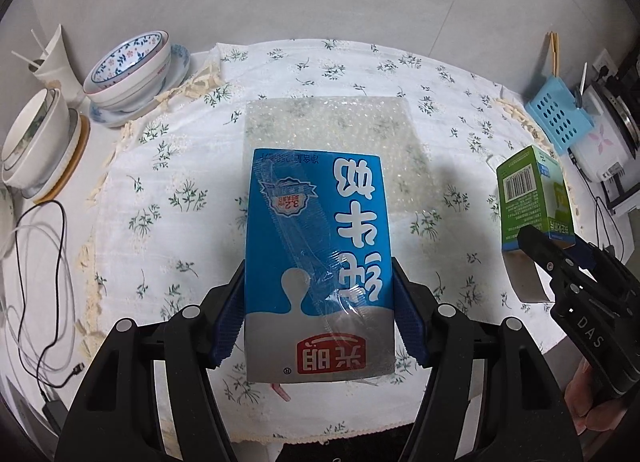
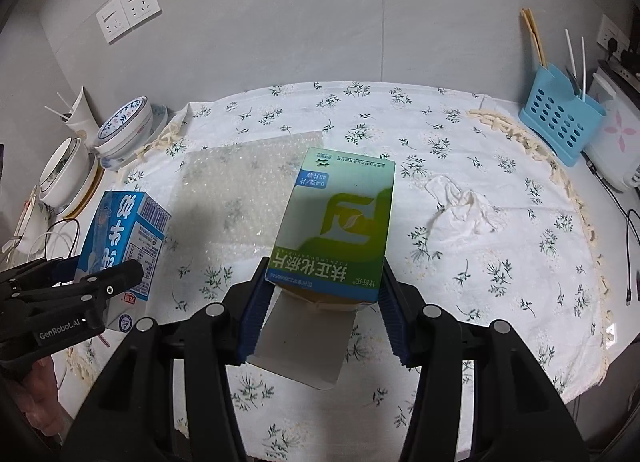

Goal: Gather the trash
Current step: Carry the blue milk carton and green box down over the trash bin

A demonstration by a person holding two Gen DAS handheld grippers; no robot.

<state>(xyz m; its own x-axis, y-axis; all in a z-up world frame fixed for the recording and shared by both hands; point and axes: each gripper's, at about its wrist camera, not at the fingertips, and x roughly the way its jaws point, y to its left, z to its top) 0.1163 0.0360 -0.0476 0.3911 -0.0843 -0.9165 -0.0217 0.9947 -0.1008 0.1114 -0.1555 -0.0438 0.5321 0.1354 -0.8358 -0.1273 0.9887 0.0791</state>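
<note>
You are holding two items clear of the table (image 2: pixel 460 150): the left gripper (image 1: pixel 318 314) is clamping the milk carton (image 1: pixel 318 246), and the right gripper (image 2: pixel 320 310) is clamping the green box (image 2: pixel 340 222). The box's bottom flap is hanging open, so it is likely to snag. The tissue (image 2: pixel 464 206) and bubble wrap (image 2: pixel 248 190) are lying uncollected. Squeezing harder risks crushing either carton.

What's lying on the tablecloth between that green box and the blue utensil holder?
A crumpled white tissue lies on the tablecloth between the green box and the blue utensil holder, shown in the right wrist view.
</note>
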